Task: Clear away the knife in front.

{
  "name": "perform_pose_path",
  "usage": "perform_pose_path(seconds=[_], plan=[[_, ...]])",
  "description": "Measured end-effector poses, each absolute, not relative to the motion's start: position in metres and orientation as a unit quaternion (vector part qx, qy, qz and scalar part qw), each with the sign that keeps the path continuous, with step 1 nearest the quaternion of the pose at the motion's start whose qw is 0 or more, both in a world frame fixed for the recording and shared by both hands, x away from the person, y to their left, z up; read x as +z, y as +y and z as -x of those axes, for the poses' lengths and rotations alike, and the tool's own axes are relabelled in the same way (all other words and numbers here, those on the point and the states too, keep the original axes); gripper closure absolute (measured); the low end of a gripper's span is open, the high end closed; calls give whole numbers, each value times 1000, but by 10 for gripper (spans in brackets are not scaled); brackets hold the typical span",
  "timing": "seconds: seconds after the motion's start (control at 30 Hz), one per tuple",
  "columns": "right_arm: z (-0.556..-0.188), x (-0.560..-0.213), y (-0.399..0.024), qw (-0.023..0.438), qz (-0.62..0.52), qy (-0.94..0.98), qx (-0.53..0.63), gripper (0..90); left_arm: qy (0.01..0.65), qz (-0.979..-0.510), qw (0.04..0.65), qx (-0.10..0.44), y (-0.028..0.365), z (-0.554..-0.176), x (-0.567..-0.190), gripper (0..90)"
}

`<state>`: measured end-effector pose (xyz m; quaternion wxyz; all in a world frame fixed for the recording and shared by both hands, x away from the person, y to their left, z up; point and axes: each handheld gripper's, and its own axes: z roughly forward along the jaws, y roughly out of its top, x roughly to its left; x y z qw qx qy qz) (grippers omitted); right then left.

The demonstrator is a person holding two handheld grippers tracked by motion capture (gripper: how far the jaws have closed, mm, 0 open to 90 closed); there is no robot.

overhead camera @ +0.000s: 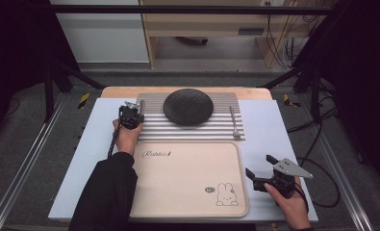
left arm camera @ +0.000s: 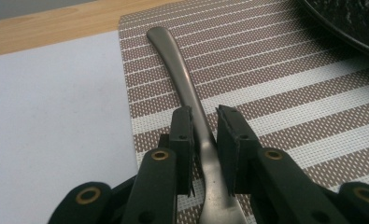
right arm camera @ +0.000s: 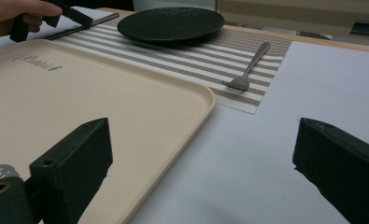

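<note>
A silver utensil handle lies along the left edge of the striped placemat. My left gripper straddles it, the pads close on either side with a slim gap, so it stands open around the handle. In the high view this gripper sits at the placemat's left end beside the black plate. My right gripper rests open at the front right, off the beige tray. Nothing is between its wide jaws.
A fork lies on the right end of the placemat. The tray carries a rabbit print and lies on a white sheet over the wooden table. Black frame legs stand at both sides.
</note>
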<state>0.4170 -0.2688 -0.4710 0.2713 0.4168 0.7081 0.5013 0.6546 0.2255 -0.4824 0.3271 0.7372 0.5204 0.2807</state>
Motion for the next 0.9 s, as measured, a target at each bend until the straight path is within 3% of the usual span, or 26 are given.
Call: perform_pose_path(seconds=[0.5, 0.9], plan=[[-417, -471, -269, 270, -418, 709, 500, 51, 511, -743, 313, 299, 220, -655, -482, 795], [-417, -470, -270, 271, -418, 706, 504, 57, 515, -741, 325, 282, 221, -653, -480, 798]])
